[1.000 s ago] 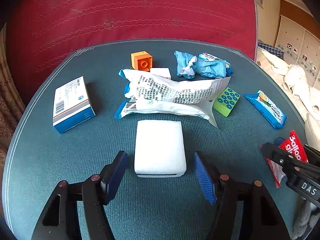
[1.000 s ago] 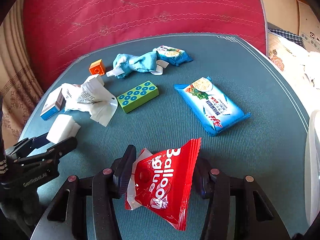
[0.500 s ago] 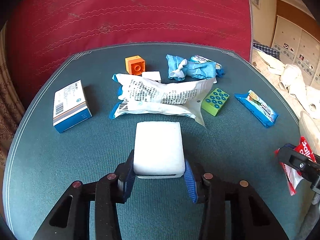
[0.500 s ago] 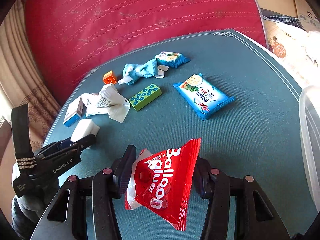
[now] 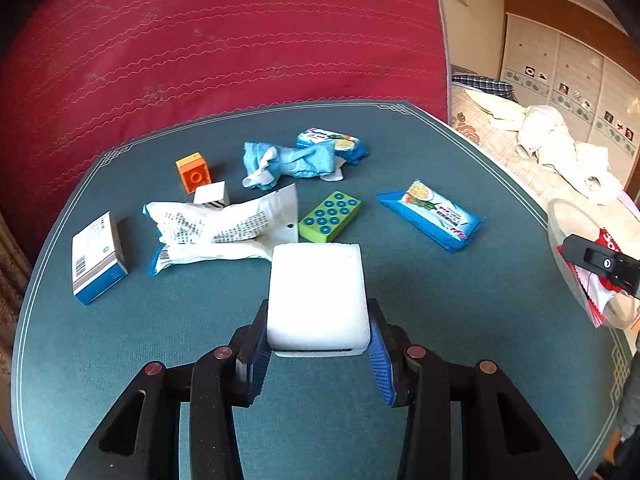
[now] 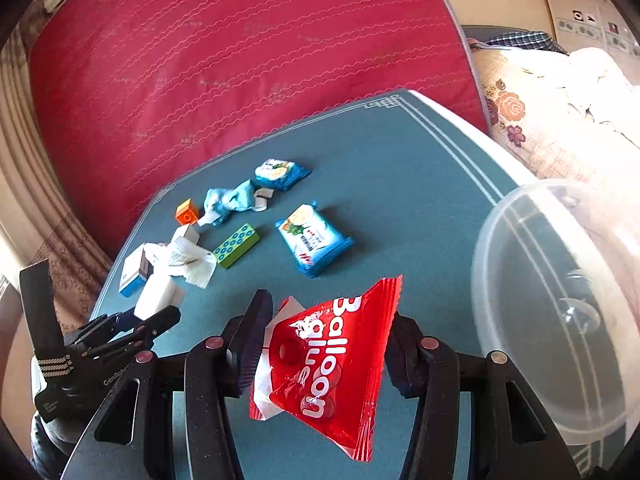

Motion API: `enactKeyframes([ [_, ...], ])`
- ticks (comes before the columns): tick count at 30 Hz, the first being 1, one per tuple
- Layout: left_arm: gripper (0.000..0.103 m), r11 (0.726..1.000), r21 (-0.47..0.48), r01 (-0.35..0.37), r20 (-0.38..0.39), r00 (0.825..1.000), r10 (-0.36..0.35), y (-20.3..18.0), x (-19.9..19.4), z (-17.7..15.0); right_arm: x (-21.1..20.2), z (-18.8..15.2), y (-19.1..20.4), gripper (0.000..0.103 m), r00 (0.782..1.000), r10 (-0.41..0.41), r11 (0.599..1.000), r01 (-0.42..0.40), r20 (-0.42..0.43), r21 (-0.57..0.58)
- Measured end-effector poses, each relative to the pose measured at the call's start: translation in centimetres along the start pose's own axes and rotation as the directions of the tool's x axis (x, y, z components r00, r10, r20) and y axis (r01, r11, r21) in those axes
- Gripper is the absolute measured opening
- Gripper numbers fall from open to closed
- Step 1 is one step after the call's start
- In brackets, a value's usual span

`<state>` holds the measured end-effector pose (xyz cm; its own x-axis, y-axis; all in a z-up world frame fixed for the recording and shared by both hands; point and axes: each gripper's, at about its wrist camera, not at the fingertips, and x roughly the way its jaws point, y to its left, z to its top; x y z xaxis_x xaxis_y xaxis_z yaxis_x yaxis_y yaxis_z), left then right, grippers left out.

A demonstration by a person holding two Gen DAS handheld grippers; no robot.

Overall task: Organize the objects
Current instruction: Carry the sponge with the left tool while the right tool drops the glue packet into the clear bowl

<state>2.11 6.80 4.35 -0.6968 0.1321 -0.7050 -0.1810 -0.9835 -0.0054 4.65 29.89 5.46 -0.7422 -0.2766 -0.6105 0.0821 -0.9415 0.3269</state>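
Note:
My left gripper [image 5: 318,354] is shut on a white sponge block [image 5: 317,296], lifted a little off the teal table [image 5: 120,340]. In the right wrist view that same left gripper [image 6: 156,314] shows at the lower left with the white sponge block [image 6: 156,296]. My right gripper [image 6: 326,354] is shut on a red "Balloon glue" packet [image 6: 332,364], held above the table next to a clear plastic bowl [image 6: 560,300]. The left wrist view shows the red packet [image 5: 596,280] in front of the bowl's rim [image 5: 560,216] at the right edge.
Left on the table: a blue-white box [image 5: 96,256], a crumpled white wrapper [image 5: 224,228], an orange brick [image 5: 194,172], a small white block [image 5: 212,194], a green studded brick [image 5: 330,216], a blue cloth [image 5: 288,162] and two blue snack packs [image 5: 432,216] [image 5: 332,142]. A red mattress [image 5: 240,40] stands behind.
The left gripper closed on the white sponge and lifted it, shifting right. The right gripper carried the red packet up and right, and the clear bowl came into its view.

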Motion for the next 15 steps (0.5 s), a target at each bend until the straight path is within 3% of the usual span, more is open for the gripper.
enactKeyframes([
  [9,0.046,0.994,0.088,0.062,-0.007,0.998,-0.061,-5.5,0.0,0.9,-3.6,0.1,-8.0,0.053,0.989,-0.139,0.986,0.135,0.042,0.096],
  [15,0.046,0.981,0.160,0.105,-0.021,0.994,-0.103,-9.8,0.2,1.3,-5.1,-0.3,-12.0,0.053,0.969,-0.241,0.967,0.236,0.045,0.097],
])
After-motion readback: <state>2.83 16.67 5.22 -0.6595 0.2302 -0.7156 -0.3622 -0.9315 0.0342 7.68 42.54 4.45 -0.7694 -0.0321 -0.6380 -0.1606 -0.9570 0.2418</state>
